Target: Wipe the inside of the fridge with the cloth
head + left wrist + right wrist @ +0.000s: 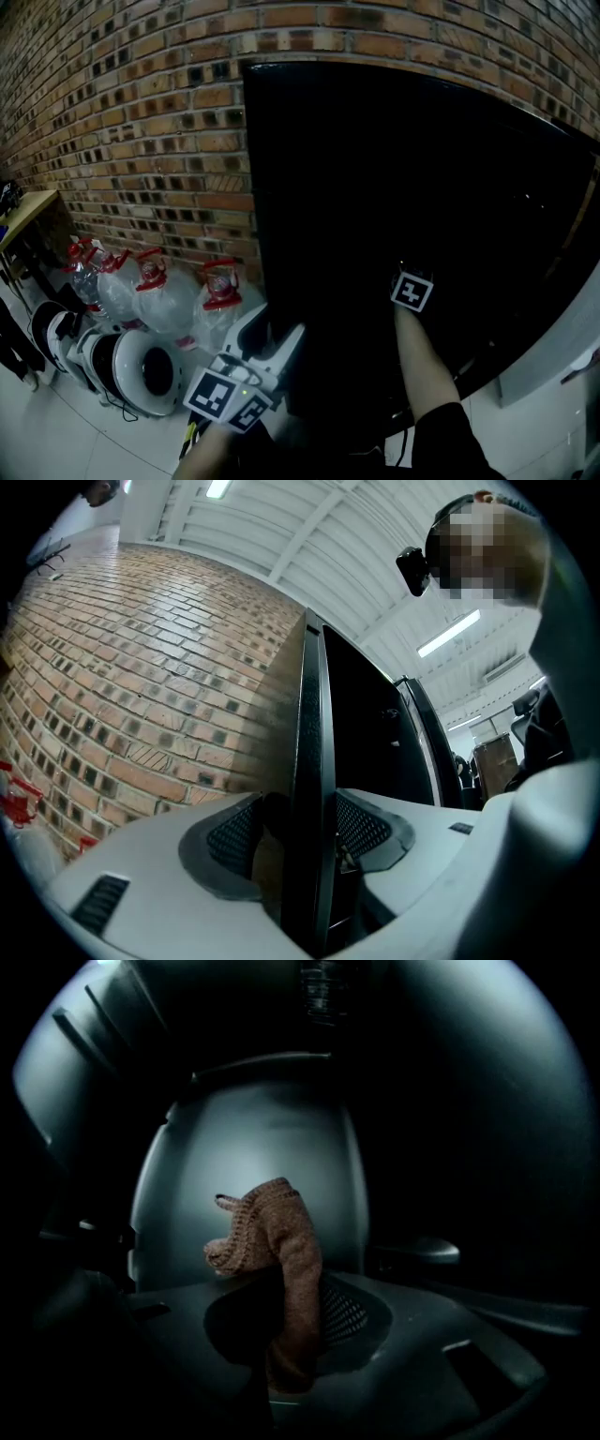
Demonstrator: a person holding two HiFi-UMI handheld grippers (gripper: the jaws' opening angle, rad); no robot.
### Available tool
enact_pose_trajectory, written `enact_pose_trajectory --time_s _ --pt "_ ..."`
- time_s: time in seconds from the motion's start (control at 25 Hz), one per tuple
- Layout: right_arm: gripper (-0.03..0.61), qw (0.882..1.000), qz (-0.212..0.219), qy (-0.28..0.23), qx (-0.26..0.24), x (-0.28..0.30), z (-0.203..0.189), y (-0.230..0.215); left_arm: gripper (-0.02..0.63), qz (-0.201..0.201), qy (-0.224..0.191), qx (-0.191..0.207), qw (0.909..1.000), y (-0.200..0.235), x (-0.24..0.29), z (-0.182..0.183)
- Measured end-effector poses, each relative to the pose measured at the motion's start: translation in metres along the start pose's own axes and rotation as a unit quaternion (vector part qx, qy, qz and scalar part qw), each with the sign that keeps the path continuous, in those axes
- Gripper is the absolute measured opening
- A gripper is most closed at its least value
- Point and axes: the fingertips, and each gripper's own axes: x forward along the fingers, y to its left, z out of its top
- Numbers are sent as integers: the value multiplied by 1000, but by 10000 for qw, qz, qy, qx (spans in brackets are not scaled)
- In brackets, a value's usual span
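Left tongs (309, 850) pinch the edge of a thin black fridge door (309, 714), which runs from six to twelve o'clock. Right tongs (291, 1326) clamp a brown knitted cloth (281, 1241) inside the dark grey fridge cavity (253, 1147). Pressed hard, the narrowly gripped cloth may slip free.

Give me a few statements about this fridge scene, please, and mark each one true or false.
1. The right hand-held gripper holds a brown cloth. True.
2. The left hand-held gripper is open and empty. False: its jaws are shut on the edge of the black fridge door.
3. Water jugs with red caps stand on the floor by the brick wall. True.
4. The right hand-held gripper hangs over the jugs. False: it reaches into the dark fridge interior.
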Motion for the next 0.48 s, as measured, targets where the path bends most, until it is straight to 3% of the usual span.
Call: enact_pose_trajectory --time_s 0.36,0.48 --pt "74 9997 -216 -71 57 0 -1 -11 244 -10 5 1 10000 1 0 0" --pt "72 9992 243 -230 207 -3 -1 2 244 7 -6 9 10000 2 0 -1"
